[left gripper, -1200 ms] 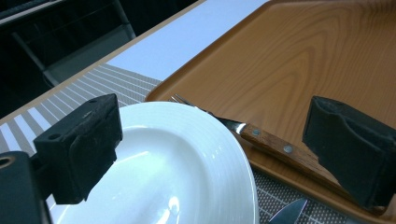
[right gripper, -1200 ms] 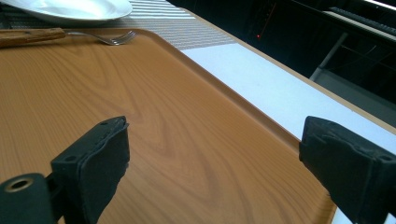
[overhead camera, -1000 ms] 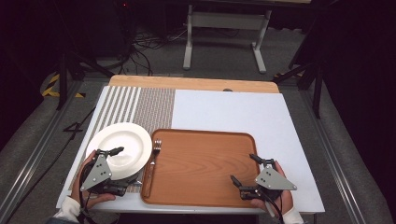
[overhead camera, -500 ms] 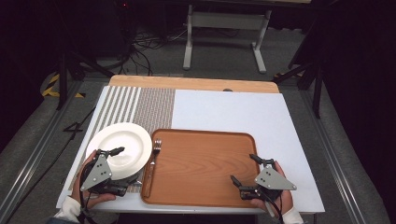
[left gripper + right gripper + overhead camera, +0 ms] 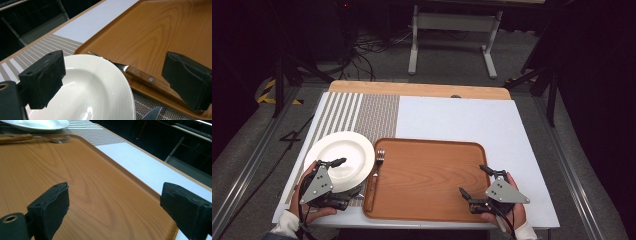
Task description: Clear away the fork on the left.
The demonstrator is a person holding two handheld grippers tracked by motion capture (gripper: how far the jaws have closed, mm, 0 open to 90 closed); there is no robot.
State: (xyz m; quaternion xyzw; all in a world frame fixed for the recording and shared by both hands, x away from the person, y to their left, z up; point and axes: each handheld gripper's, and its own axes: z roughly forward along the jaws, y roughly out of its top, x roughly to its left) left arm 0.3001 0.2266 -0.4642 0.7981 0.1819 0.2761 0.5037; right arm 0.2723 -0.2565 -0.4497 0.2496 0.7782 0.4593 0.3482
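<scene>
Dark floor, cables and a grey stand frame surround the counter (image 5: 452, 117), which carries a white sheet, a striped placemat (image 5: 362, 112) at its far left and a wooden tray (image 5: 427, 177) at the near middle. On the placemat, just left of the tray, sits a white plate (image 5: 343, 156). A fork (image 5: 376, 172) with a wooden handle lies along the tray's left rim, tines pointing away from the person, handle running back toward the near edge; its long axis runs almost parallel to that rim.

At the counter's near left, the left gripper (image 5: 343, 176) hovers over the near part of the plate, jaws spread wide and holding nothing. In the left gripper view the plate (image 5: 95, 92) lies between and beneath the two jaws, and the fork (image 5: 135, 72) runs slantwise just beyond the plate's rim, its handle passing toward the right-hand jaw. A bit of shiny metal, perhaps another utensil, peeks out at the bottom edge, too little to name.

Over the tray's near right corner, the right gripper (image 5: 474, 181) also stands wide open and empty. From its own view the fork (image 5: 32, 137) and plate (image 5: 37, 123) lie well away, across the whole bare tray (image 5: 82, 185).

I judge the left gripper far nearer to both; a grasp on the fork would call for swinging rightward and closing across the handle.
</scene>
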